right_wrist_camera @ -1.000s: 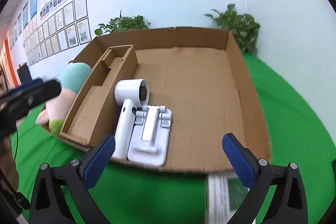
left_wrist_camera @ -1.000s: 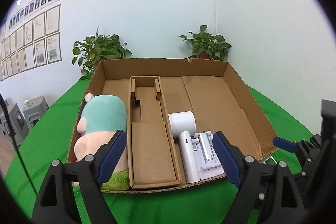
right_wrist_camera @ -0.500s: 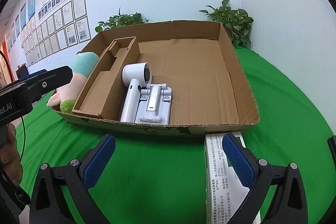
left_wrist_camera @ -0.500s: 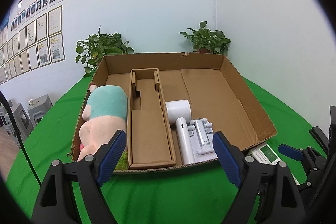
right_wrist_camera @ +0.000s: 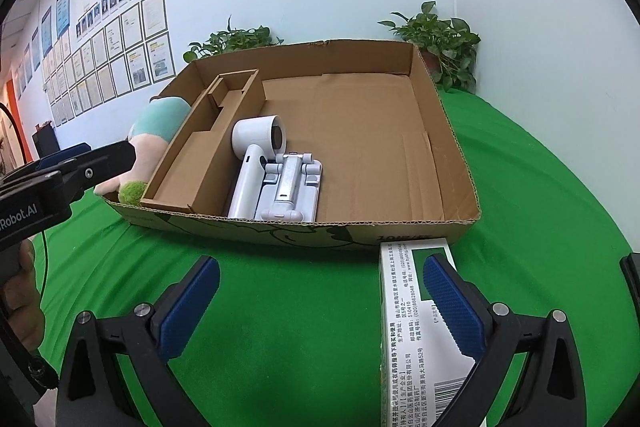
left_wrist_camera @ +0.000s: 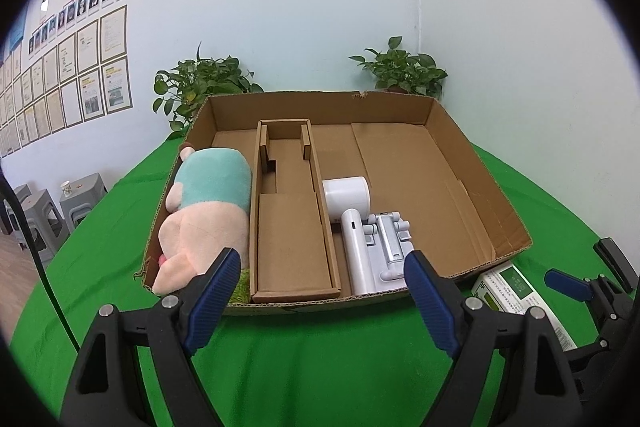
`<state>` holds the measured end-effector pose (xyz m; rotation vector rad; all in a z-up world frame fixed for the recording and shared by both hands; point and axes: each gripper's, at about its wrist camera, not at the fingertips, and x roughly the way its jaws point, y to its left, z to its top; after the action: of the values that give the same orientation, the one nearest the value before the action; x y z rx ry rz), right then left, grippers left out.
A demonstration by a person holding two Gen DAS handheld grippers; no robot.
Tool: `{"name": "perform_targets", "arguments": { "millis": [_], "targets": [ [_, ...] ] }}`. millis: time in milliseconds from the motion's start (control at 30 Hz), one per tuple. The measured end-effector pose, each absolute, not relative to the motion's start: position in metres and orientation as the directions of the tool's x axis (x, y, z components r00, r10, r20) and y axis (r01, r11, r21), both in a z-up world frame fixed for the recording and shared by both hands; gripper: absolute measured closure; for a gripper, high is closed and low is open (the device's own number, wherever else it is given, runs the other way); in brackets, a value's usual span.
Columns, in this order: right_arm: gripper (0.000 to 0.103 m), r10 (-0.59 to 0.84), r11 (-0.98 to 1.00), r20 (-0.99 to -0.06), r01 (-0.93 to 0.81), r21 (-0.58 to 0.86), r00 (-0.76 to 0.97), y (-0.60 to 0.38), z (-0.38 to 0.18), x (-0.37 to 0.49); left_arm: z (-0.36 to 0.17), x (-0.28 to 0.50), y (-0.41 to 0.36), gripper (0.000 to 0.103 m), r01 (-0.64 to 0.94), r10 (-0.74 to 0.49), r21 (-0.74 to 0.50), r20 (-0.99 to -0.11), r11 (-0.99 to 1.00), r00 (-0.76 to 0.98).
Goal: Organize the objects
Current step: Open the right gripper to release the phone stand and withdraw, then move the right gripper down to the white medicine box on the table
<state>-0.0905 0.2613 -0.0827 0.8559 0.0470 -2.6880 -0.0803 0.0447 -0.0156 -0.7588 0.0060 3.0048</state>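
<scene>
Jaws of the left gripper (left_wrist_camera: pixel 320 287) are spread wide with nothing between them, low in the frame above the green tablecloth (left_wrist_camera: pixel 320 355). Jaws of the right gripper (right_wrist_camera: pixel 320 301) are likewise spread wide; the medicine box (right_wrist_camera: pixel 416 311) is seen at lower right, under the right finger. Beyond, the cardboard tray (right_wrist_camera: pixel 360 227) is filled with a plush toy (left_wrist_camera: pixel 204 215), a hair dryer (right_wrist_camera: pixel 256 155) and a white stand (right_wrist_camera: pixel 290 187).

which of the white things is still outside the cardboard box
The white-and-green printed carton, lying on the green cloth; the white hair dryer and white folding stand lie inside.
</scene>
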Motion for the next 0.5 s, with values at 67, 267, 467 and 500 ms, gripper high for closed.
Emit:
{"name": "perform_targets", "arguments": {
  "millis": [67,267,467,500],
  "targets": [
    [0.001,-0.294,-0.947,-0.57,0.316,0.064,-0.767,0.26,-0.084,-0.089,-0.016,-0.079,0.043,0.02,-0.031,0.032,-0.01,-0.472,-0.999,-0.881],
    [0.019,-0.322,-0.939,-0.574,0.332,0.092,-0.753,0.262,-0.087,-0.084,-0.023,-0.081,0.035,0.089,-0.044,0.057,-0.037,-0.501,-0.998,-0.864],
    [0.069,-0.299,-0.943,-0.594,0.326,0.065,-0.747,0.264,-0.094,-0.082,-0.029,-0.084,0.041,0.044,0.004,-0.017,0.026,-0.521,-1.0,-0.853],
    [0.068,-0.303,-0.941,-0.596,0.331,0.066,-0.743,0.264,-0.095,-0.082,-0.03,-0.085,0.04,0.013,0.012,-0.023,0.025,-0.524,-1.0,-0.851]
  ]
}}
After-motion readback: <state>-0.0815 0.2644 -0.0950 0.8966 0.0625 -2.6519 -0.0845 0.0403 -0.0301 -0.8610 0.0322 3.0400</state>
